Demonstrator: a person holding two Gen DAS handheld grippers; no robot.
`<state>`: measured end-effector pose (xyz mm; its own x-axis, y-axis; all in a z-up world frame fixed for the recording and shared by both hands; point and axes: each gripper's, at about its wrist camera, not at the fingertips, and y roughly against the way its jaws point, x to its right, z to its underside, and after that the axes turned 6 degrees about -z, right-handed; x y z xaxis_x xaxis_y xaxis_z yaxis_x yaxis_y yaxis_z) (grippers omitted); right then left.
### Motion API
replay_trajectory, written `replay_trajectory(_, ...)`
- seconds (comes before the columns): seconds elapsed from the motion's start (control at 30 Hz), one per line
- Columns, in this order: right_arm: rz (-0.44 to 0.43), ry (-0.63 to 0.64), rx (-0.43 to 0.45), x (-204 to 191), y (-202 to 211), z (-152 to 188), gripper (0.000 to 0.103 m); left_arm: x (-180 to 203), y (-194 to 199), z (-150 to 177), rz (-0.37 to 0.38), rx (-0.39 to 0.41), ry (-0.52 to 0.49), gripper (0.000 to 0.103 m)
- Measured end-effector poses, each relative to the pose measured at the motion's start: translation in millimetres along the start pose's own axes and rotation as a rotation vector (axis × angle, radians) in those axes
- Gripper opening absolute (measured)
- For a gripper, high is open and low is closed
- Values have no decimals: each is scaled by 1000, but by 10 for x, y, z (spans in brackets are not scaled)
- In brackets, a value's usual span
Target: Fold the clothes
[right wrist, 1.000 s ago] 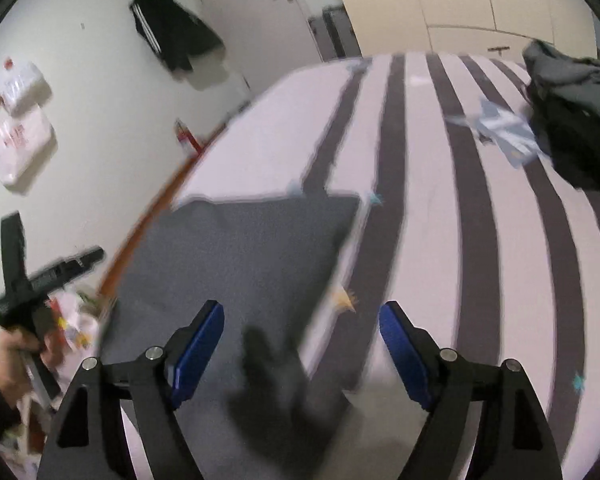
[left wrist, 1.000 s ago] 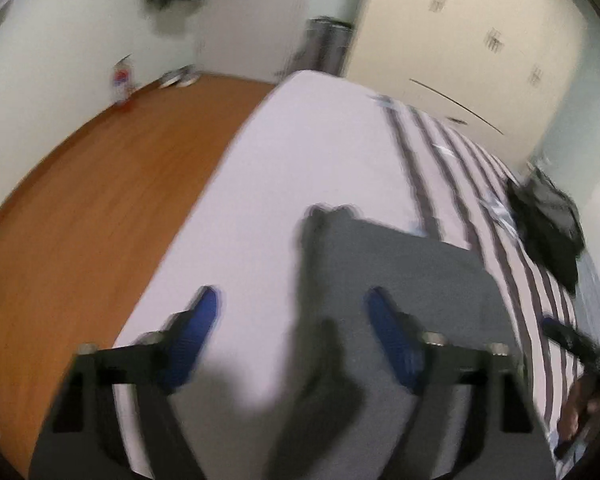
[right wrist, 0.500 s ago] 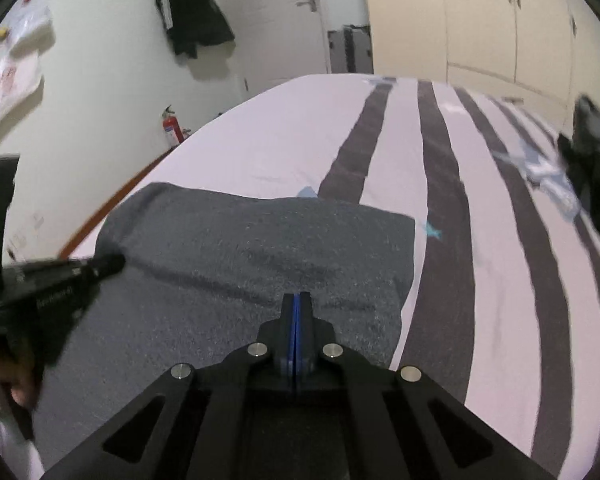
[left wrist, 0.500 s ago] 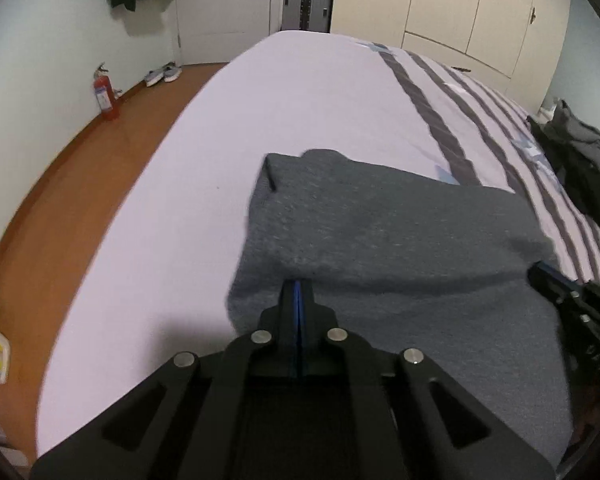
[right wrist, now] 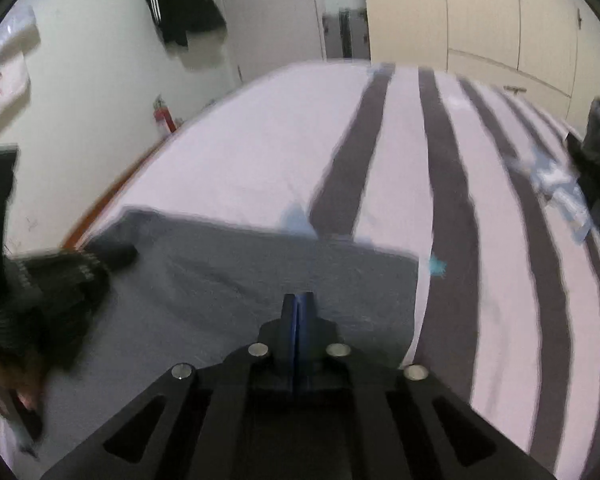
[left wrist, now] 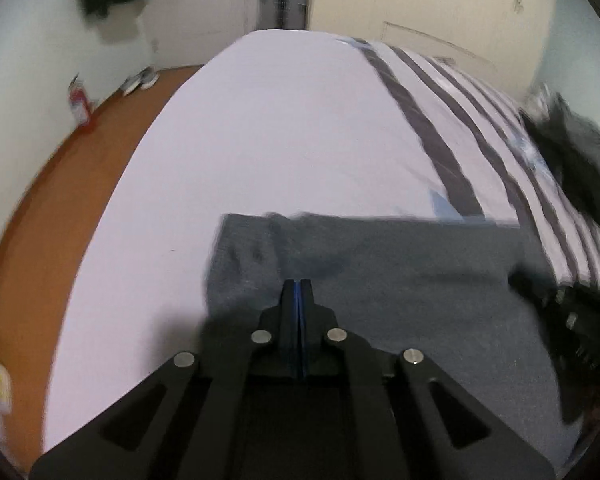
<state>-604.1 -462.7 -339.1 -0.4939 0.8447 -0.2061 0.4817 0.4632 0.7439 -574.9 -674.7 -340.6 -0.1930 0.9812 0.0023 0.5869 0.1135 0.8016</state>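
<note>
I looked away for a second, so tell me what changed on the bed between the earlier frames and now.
Both grippers closed: a second ago the left gripper and right gripper stood wide open above the grey garment; now each is shut, low over its near part. Whether cloth is pinched cannot be seen. The garment stayed flat on the striped bed, and the dark clothes pile stayed put.

Room light was dim, flat, from overhead; my frames cast soft shadows on the grey cloth (left wrist: 400, 280). Fisheye bent the edges w/ black corners. Motion blur smeared the bed (right wrist: 260, 152) stripes & walls.
</note>
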Motion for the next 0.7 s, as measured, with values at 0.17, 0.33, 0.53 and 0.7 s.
replay_trajectory(0.17, 22, -29, 24, 105, -112, -47, 0, -110, -78, -82, -70, 2, 25, 2)
replay_trajectory(0.33, 31, -139, 39, 414, -62, -156, 0, -346, 130, -95, -93, 57, 195, 2)
replay_trajectory(0.53, -2, -145, 120, 525, 214, -327, 6, 32, 91, -161, 17, 34, 33, 3)
replay_trajectory(0.7, -9, -28, -8, 350, -111, -263, 4, -49, -139, -170, -95, -12, 46, 8)
